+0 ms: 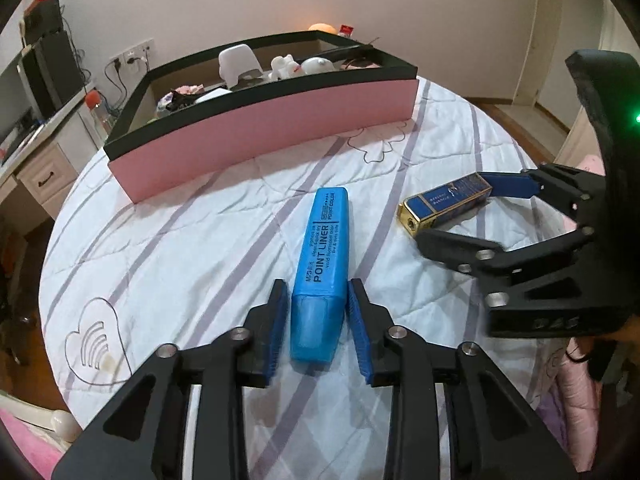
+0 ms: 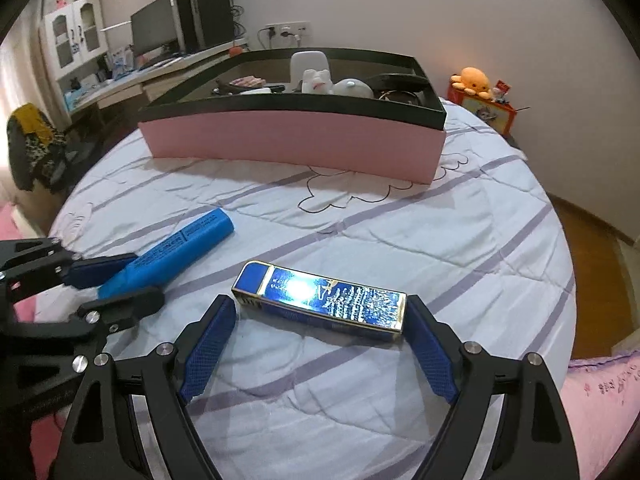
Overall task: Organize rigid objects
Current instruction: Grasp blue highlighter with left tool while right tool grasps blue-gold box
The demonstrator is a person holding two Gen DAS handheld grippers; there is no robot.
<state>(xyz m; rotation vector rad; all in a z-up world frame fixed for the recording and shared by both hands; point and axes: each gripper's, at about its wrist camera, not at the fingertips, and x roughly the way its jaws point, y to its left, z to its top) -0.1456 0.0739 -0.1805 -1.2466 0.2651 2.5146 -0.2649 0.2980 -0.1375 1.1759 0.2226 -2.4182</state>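
Observation:
A blue highlighter marker [image 1: 323,268] lies on the quilted bed cover, its cap end between the fingers of my left gripper [image 1: 318,312]. The pads stand a small gap off each side, so the gripper is open. The marker also shows in the right wrist view [image 2: 172,254]. A shiny blue and gold lighter [image 2: 320,304] lies crosswise between the fingers of my right gripper [image 2: 316,318], which is open wide with pads near both ends. The lighter [image 1: 446,204] and right gripper [image 1: 460,216] also show in the left wrist view. A pink box with a black rim [image 2: 296,144] stands behind.
The box [image 1: 260,140] holds several small items, among them white figurines [image 2: 320,80] and a white holder [image 1: 238,64]. A desk with monitor and speakers [image 2: 168,36] stands beyond the bed. An orange plush octopus [image 2: 472,80] sits on a box at the right.

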